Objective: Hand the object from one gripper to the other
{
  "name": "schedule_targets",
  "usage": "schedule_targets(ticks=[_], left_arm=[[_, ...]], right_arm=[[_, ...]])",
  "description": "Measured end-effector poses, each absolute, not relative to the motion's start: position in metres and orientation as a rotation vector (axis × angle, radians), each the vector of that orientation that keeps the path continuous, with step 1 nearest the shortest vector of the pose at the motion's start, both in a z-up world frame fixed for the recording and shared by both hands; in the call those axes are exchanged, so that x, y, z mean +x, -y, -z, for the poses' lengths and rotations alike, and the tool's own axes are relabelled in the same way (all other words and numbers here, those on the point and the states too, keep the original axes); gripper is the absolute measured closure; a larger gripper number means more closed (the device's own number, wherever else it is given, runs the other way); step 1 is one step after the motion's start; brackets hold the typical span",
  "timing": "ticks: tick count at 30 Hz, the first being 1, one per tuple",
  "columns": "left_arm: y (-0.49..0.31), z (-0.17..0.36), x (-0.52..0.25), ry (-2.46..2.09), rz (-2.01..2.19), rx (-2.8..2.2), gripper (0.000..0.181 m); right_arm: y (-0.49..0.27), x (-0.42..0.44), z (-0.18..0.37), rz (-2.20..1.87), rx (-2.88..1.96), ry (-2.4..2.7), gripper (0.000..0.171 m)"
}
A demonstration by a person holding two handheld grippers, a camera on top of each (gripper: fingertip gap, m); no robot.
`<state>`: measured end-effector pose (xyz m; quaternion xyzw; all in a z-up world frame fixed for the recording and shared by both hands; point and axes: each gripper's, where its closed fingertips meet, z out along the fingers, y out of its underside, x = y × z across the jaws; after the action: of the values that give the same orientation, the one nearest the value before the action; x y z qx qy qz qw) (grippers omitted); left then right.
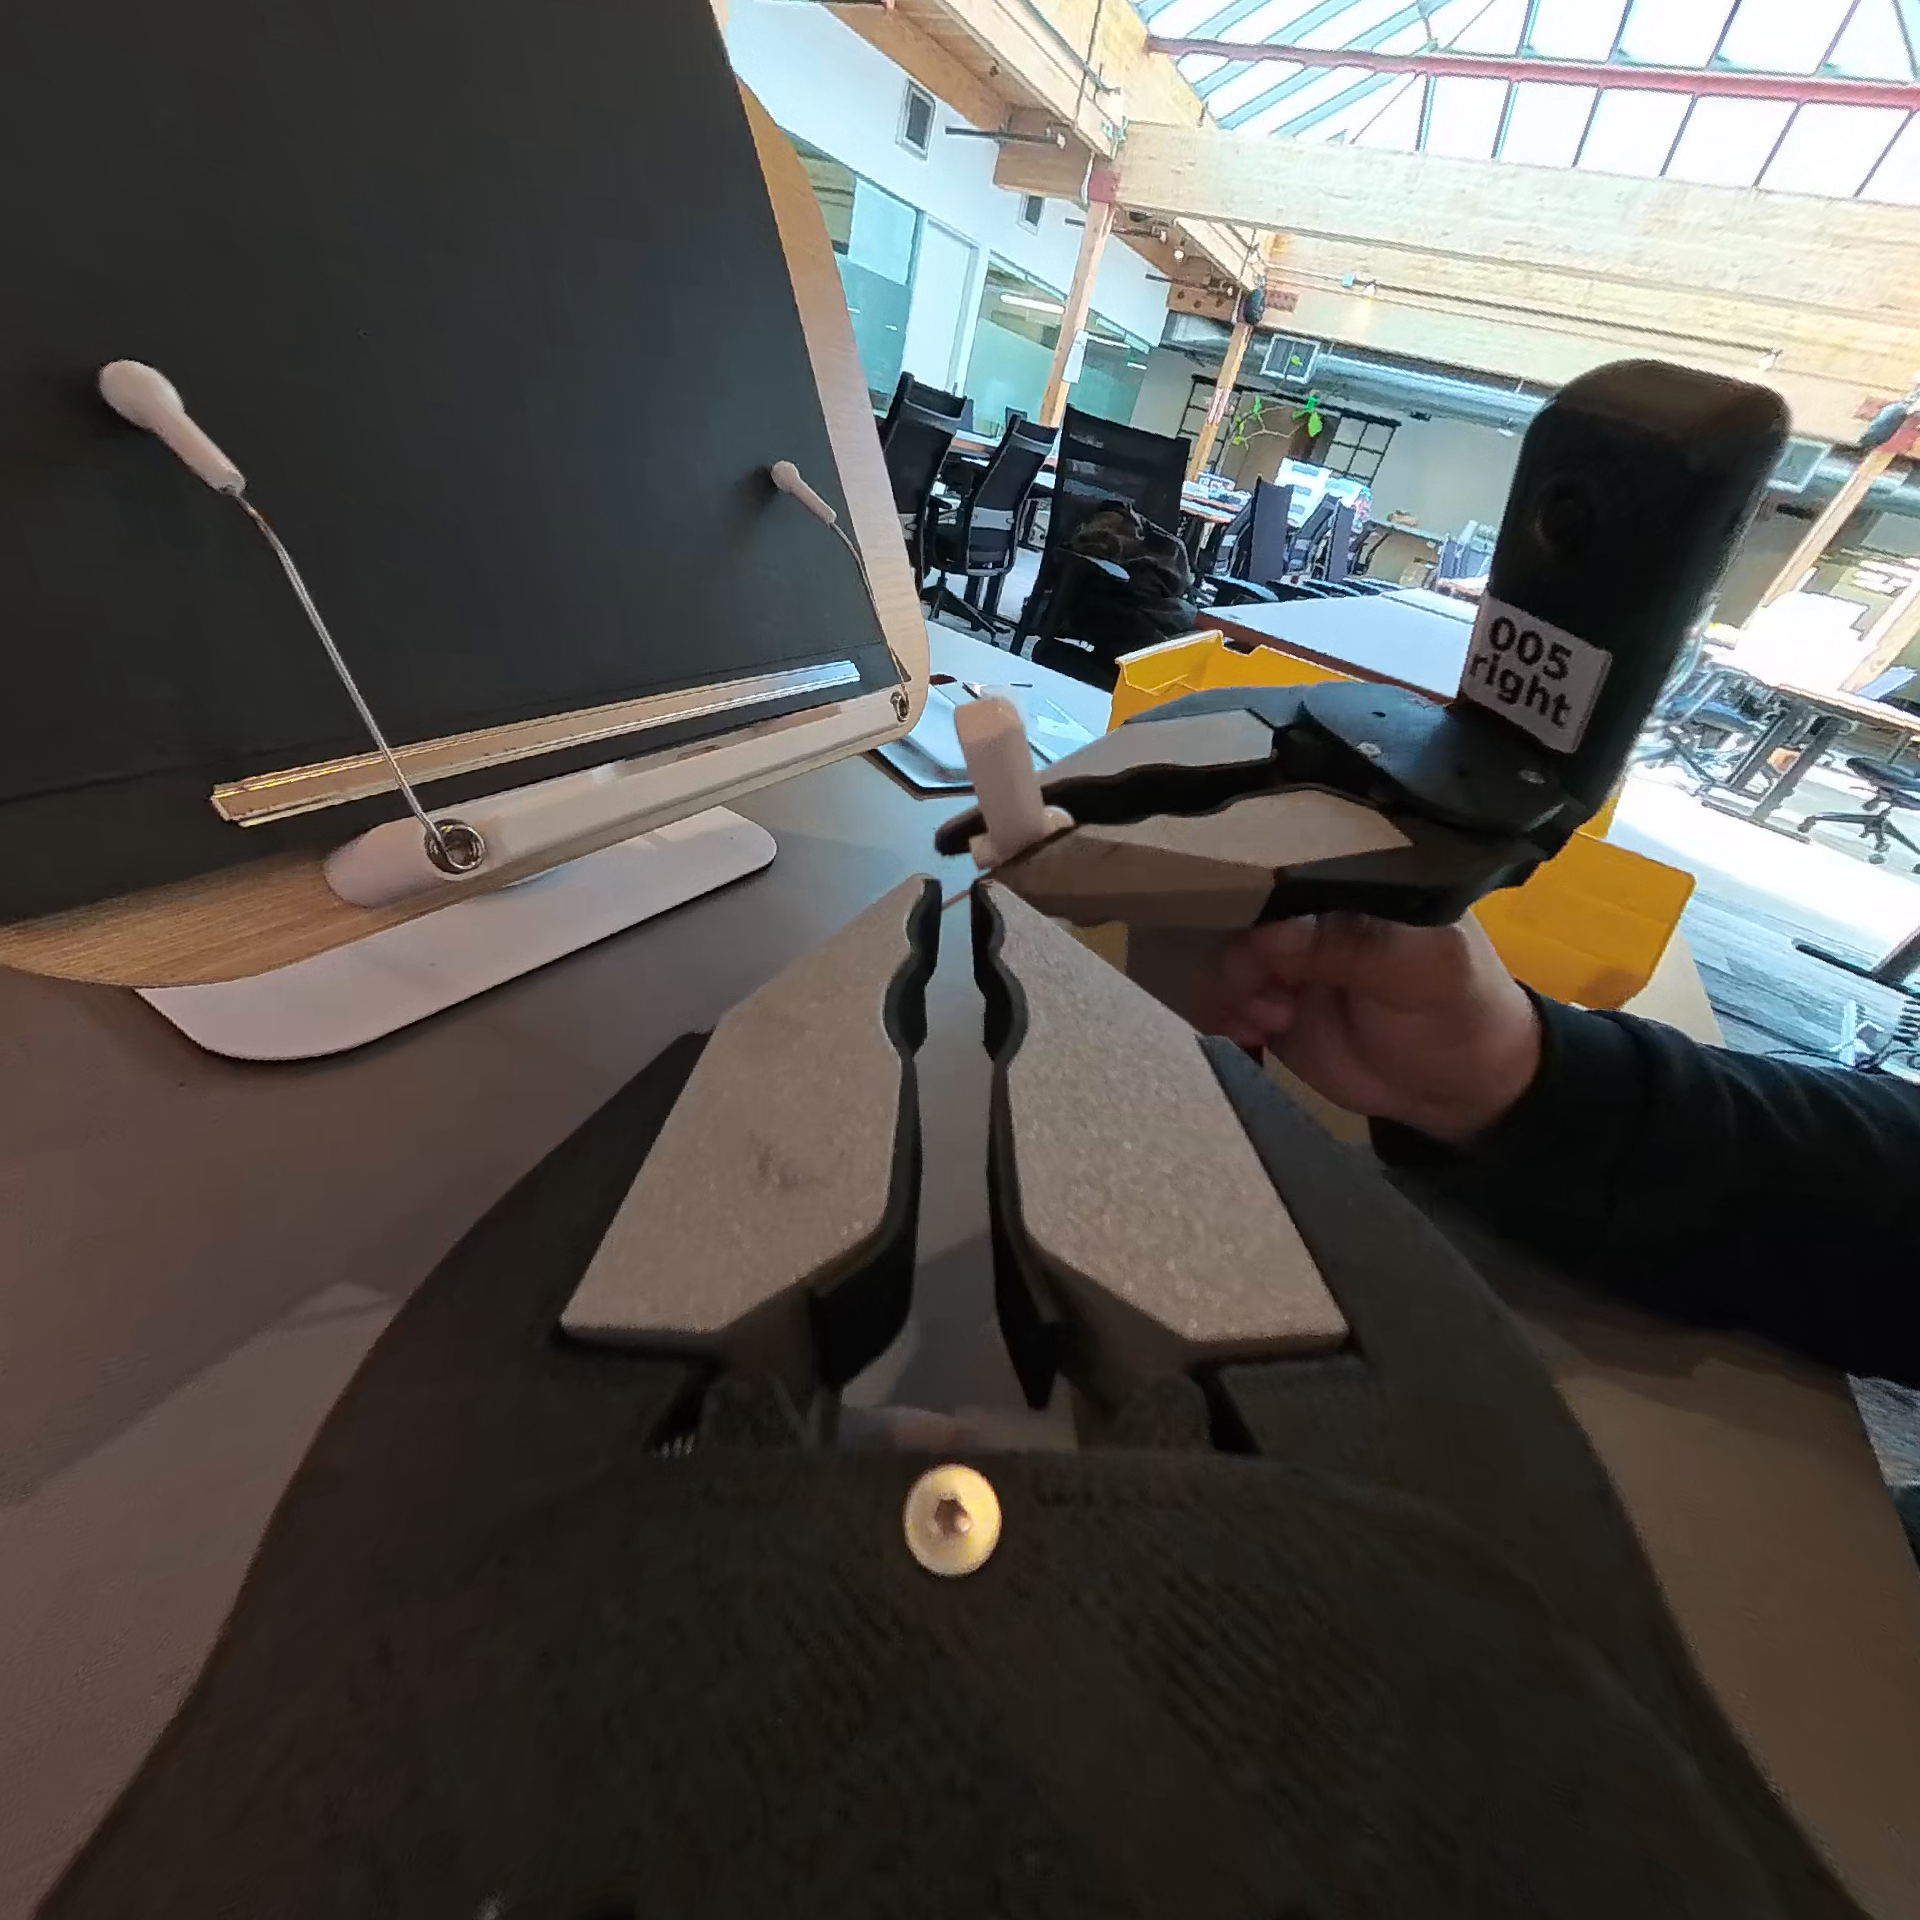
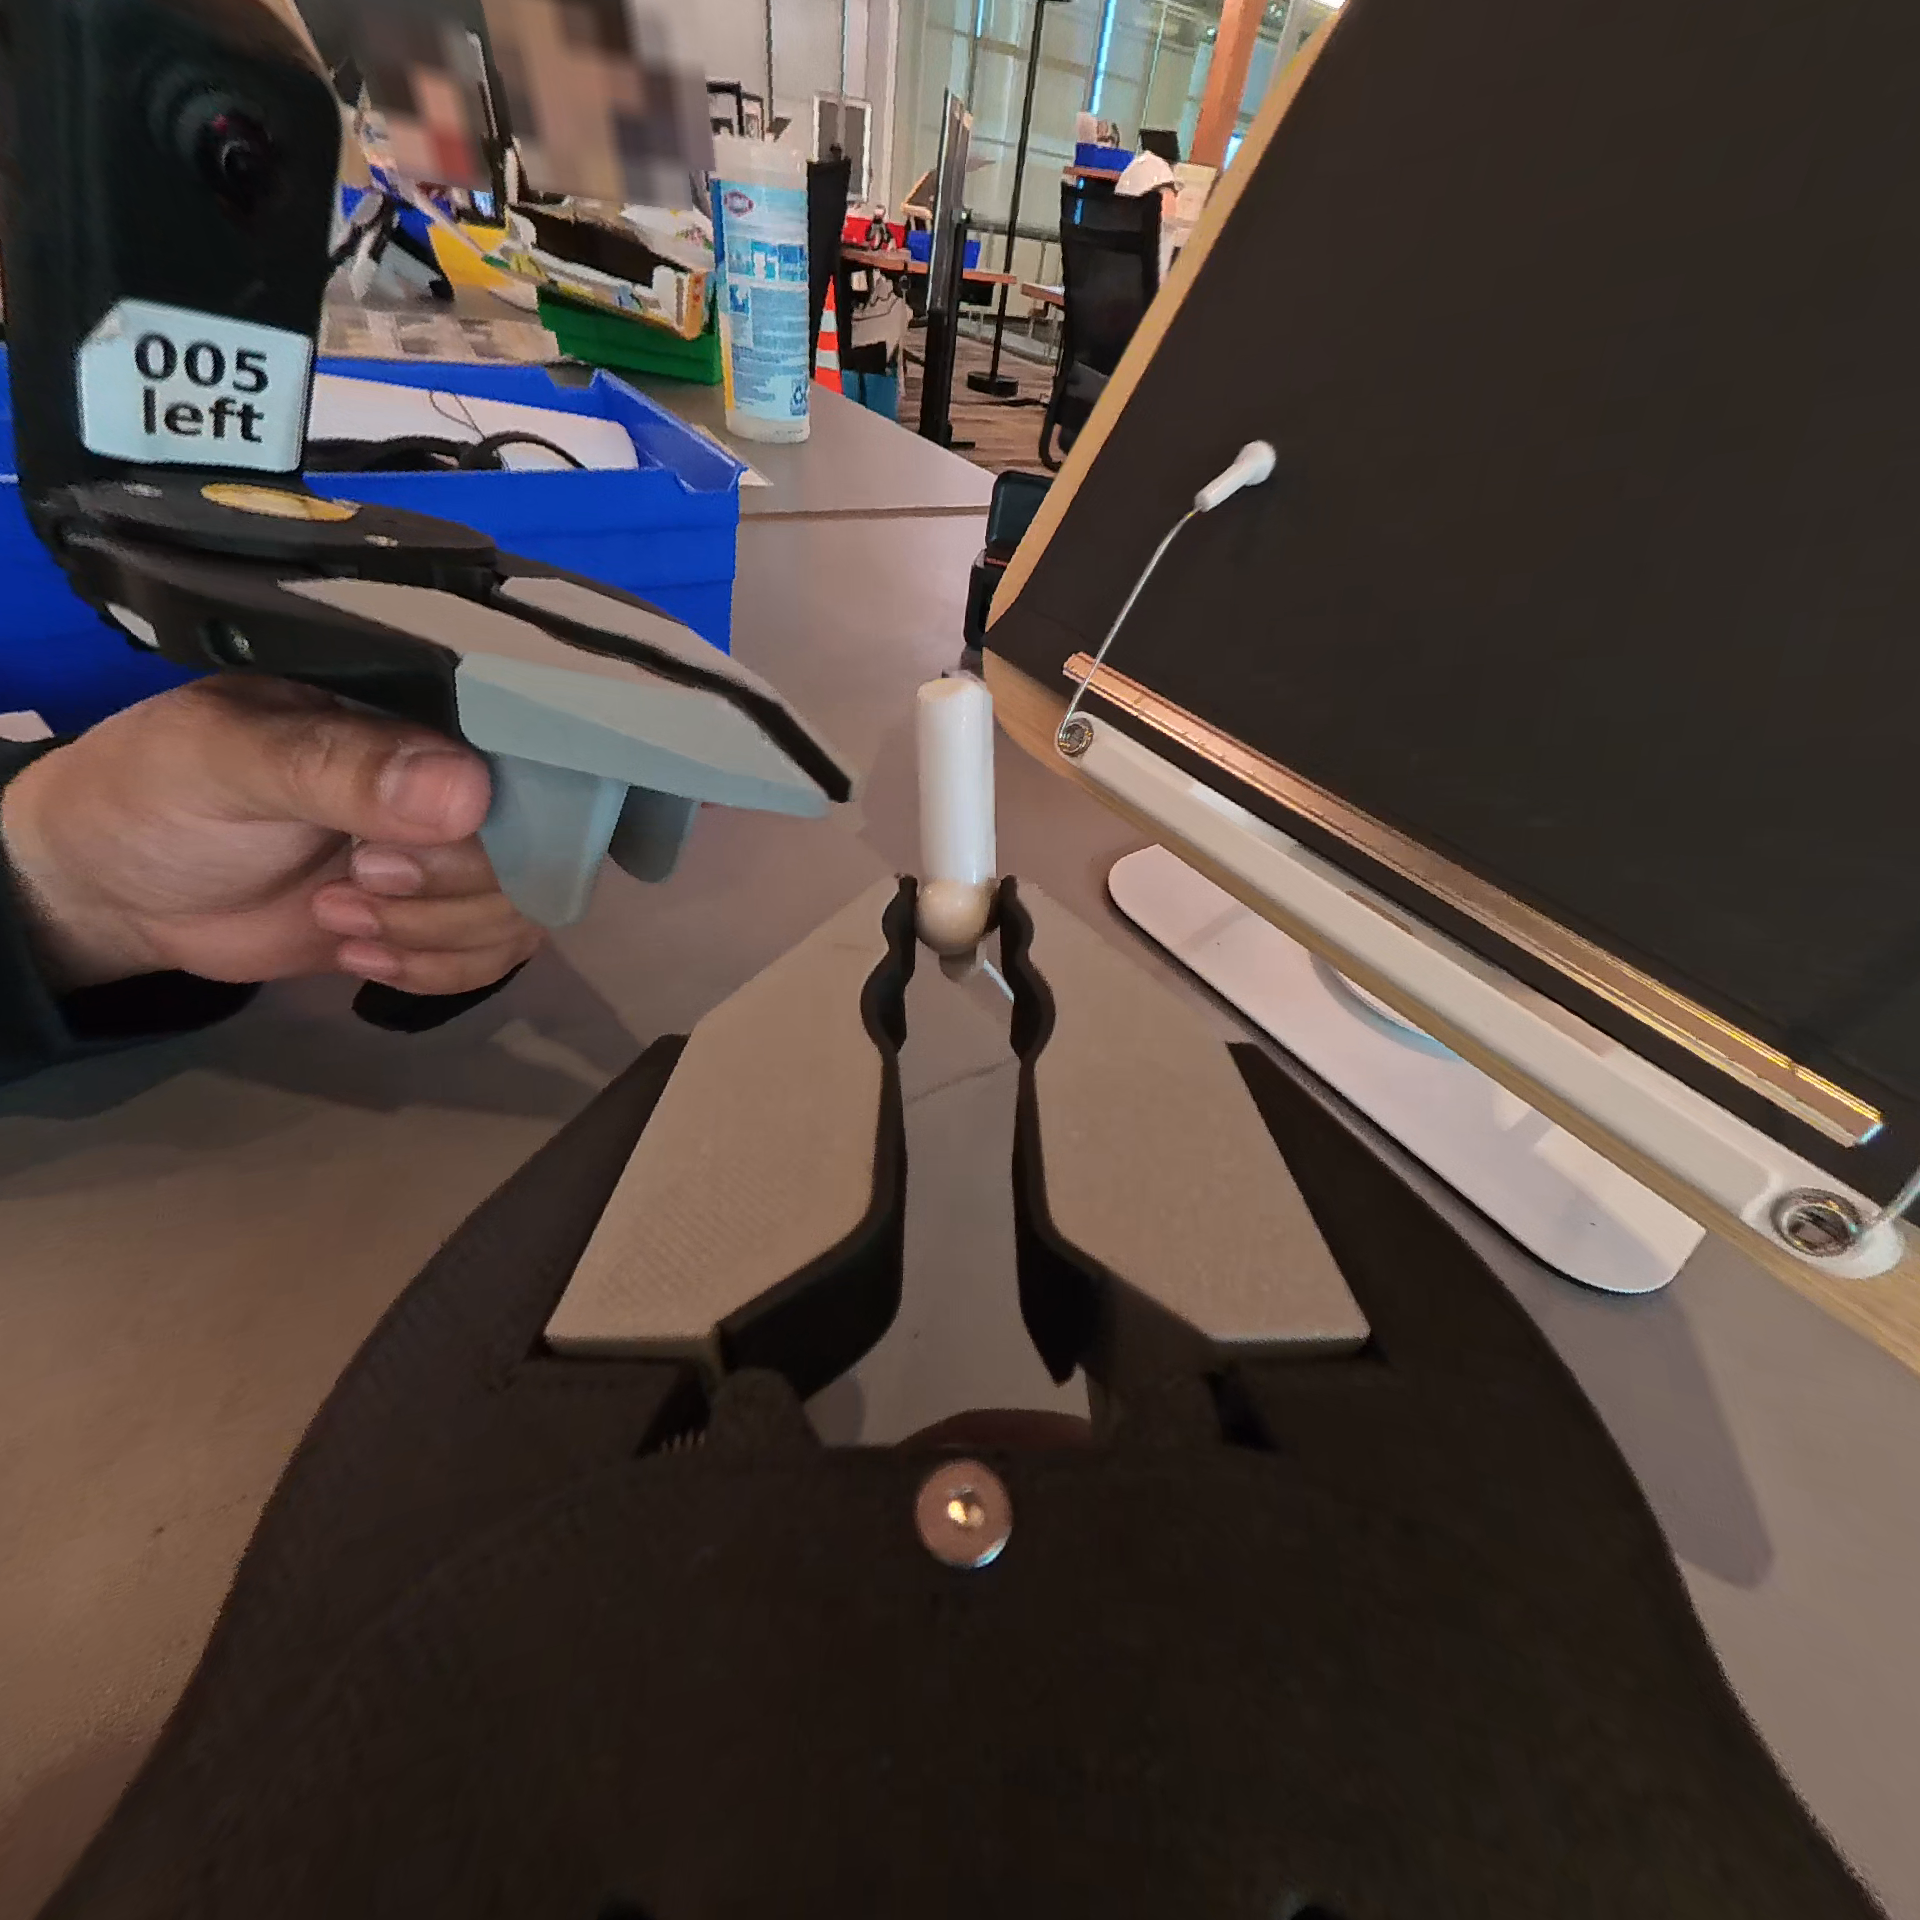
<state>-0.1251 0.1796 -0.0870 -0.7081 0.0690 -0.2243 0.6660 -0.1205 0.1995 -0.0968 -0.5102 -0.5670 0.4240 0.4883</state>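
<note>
The object is a small white peg (image 2: 956, 774) with a round cream ball (image 2: 951, 920) at its lower end. My right gripper (image 2: 953, 906) is shut on the ball, and the peg stands upright above the fingertips. In the left wrist view the peg (image 1: 992, 753) sticks up from the right gripper (image 1: 987, 836), which comes in from the right. My left gripper (image 1: 956, 904) is shut and empty, its tips just below and in front of the right gripper's tips. In the right wrist view the left gripper (image 2: 831, 790) sits just left of the peg, apart from it.
A black board stand (image 1: 416, 364) with a wooden edge, white base (image 1: 312, 997) and wire page holders stands close by on the grey table (image 2: 312, 1195). A yellow bin (image 1: 1590, 914), a blue bin (image 2: 582, 499) and a wipes canister (image 2: 767, 301) stand behind. Only a small space, under 4 cm, lies between the two pairs of fingers.
</note>
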Motion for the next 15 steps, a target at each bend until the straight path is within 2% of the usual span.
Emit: schedule_targets(ticks=[9, 15], left_arm=[[-0.181, 0.094, -0.117, -0.234, 0.414, -1.635, 0.173], [-0.181, 0.098, -0.109, -0.311, 0.312, -1.648, 0.156]], right_arm=[[-0.200, -0.112, 0.075, -1.303, -1.261, 1.260, 0.159], [-0.194, -0.105, 0.057, -1.658, -1.286, 1.155, 0.159]])
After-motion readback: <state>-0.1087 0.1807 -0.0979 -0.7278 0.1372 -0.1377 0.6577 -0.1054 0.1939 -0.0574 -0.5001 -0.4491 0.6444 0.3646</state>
